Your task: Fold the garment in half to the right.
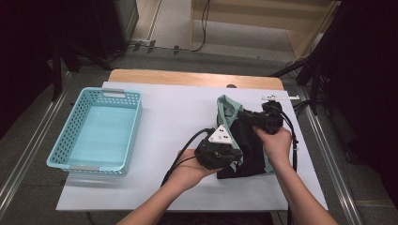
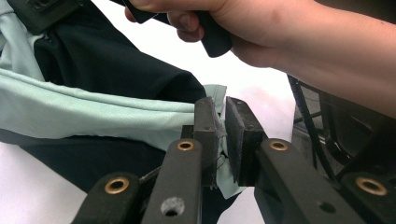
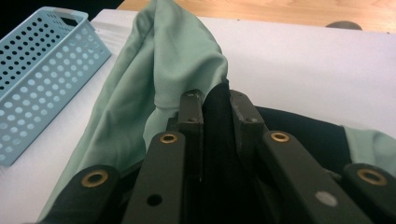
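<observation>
Two grippers hold one limp black-and-mint garment (image 1: 244, 140), lying well right of the basket (image 1: 96, 129). Left gripper (image 2: 221, 135) pinches its mint hem; right gripper (image 3: 215, 116) clamps black fabric. Light, floppy, likely slippery; edges probably grip best.

One garment (image 1: 248, 140), one basket (image 1: 96, 129), two hand-held grippers

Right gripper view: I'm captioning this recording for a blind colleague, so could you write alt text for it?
The right gripper has its two black fingers shut on a dark fold of a black and mint-green garment, whose green part rises in a peak behind them. The garment lies on a white table, with a light blue perforated basket at the left.
</observation>
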`<state>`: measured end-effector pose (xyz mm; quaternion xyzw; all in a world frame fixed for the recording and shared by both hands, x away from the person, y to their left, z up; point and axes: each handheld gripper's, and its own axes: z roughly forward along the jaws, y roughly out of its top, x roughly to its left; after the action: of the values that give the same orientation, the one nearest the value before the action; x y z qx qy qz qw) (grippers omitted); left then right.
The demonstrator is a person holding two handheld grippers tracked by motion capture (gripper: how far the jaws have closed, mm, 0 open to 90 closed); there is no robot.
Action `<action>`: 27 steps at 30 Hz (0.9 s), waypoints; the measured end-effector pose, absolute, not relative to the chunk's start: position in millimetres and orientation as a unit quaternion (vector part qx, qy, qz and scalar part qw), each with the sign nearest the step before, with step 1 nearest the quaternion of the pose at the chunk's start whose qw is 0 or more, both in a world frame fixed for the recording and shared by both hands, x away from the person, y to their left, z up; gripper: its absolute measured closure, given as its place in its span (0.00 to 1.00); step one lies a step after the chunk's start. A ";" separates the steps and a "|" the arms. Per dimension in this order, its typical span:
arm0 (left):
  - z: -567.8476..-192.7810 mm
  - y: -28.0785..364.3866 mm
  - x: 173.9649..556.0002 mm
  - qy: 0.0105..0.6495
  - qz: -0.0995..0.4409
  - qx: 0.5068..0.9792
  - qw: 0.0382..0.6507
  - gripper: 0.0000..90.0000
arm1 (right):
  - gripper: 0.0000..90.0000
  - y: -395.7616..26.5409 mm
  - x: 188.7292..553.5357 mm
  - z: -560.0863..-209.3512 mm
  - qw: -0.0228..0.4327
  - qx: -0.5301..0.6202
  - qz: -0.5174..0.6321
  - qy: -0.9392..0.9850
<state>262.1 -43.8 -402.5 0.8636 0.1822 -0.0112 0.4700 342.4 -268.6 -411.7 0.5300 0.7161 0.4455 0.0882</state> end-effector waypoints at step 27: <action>-422.9 -78.6 260.1 0.163 -0.019 0.869 0.467 0.93 | 0.84 -304.6 344.7 -434.9 0.097 0.570 0.425 0.697</action>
<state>260.1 -78.6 -422.9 0.8690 0.1635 -0.0193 0.4666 344.7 -304.6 -434.9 0.5696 0.6971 0.4247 0.0968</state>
